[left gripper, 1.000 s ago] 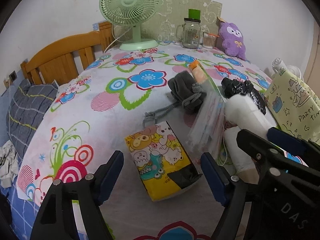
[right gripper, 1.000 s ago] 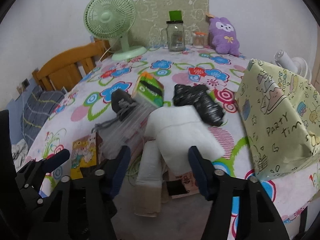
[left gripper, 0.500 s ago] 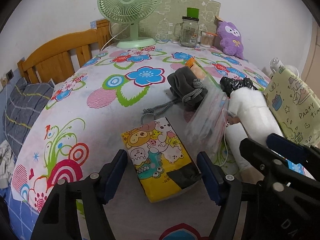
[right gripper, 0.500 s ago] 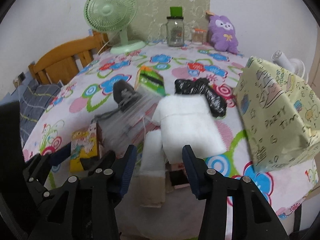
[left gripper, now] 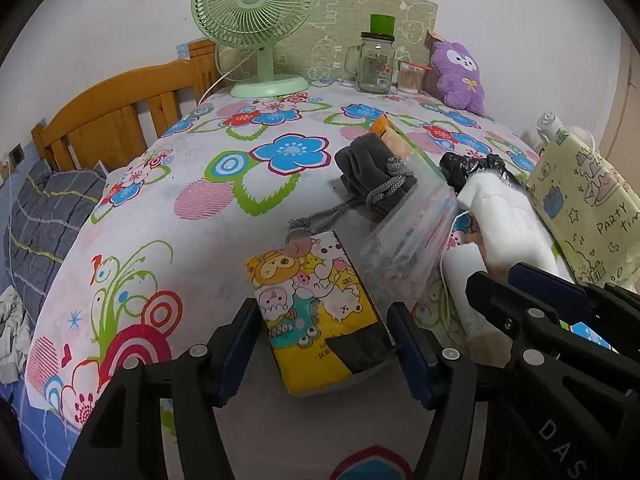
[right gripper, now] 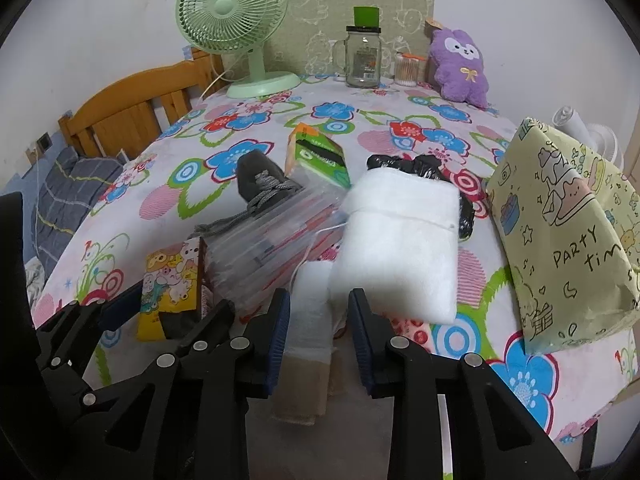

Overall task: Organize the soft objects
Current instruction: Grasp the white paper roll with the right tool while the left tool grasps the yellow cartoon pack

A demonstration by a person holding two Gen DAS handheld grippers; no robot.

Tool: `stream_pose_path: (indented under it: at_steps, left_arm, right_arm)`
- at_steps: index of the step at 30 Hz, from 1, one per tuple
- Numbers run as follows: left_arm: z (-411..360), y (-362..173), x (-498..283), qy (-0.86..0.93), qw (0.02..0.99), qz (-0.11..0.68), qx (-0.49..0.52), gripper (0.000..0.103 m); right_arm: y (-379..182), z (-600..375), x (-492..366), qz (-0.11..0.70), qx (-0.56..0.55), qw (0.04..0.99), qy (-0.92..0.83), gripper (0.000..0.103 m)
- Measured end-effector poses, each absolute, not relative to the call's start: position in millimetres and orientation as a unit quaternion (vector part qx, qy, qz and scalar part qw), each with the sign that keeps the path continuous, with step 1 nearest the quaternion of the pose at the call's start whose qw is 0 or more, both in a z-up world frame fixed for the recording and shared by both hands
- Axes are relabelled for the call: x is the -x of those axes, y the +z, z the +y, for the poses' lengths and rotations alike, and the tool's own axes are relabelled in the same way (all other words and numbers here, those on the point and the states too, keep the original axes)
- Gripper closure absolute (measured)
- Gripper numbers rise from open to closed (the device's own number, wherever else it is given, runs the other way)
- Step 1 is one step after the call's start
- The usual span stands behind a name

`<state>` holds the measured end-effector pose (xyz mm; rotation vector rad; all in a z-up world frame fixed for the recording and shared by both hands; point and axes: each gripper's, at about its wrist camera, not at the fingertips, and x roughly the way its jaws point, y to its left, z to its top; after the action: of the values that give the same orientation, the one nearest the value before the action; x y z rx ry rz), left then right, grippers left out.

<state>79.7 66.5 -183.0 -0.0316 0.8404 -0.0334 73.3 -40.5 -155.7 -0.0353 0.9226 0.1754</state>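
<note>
A: Your left tongs [left gripper: 322, 346] are closing around 1 cartoon tissue pack [left gripper: 316, 312], pads not yet pressing.

B: And right?

A: Your right tongs [right gripper: 318, 332] are closing, unclenched, around 1 white roll [right gripper: 314, 312]; 1 white pouch [right gripper: 398, 240] at 1 o'clock.

- The left gripper [left gripper: 324, 344] is closing around the yellow cartoon pack [left gripper: 316, 312].
- The right gripper [right gripper: 318, 334] is closing around the white roll [right gripper: 316, 304].
</note>
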Motion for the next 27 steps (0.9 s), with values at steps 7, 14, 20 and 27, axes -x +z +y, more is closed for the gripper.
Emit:
stream_pose_path:
  at_steps: [7,14,20,27]
  left_arm:
    - [63.1,-184.2,-72.0,-0.019,0.916,0.401,-0.006,0.042]
    - [62.8,-184.1,-73.2,-0.032,0.915,0.402,-0.011,0.046]
    - [62.7,-173.4,-71.8,-0.028,0.918,0.394,-0.011,0.046]
    - [59.2,-153.4,-68.5,-0.018,0.925,0.379,-0.009,0.046]
  right_arm:
    - [-162.3,-39.0,-71.6,0.461,0.002,0.883,0.089,0.069]
    - [-164.8,-32.7,-76.2,0.467,0.004,0.879,0.095,0.083]
    - [-156.7,-35.7,-76.7,0.459,0.001,0.883,0.094,0.087]
    - [-137.2,-41.6,-77.0,0.443,-0.006,0.891,0.103,0.088]
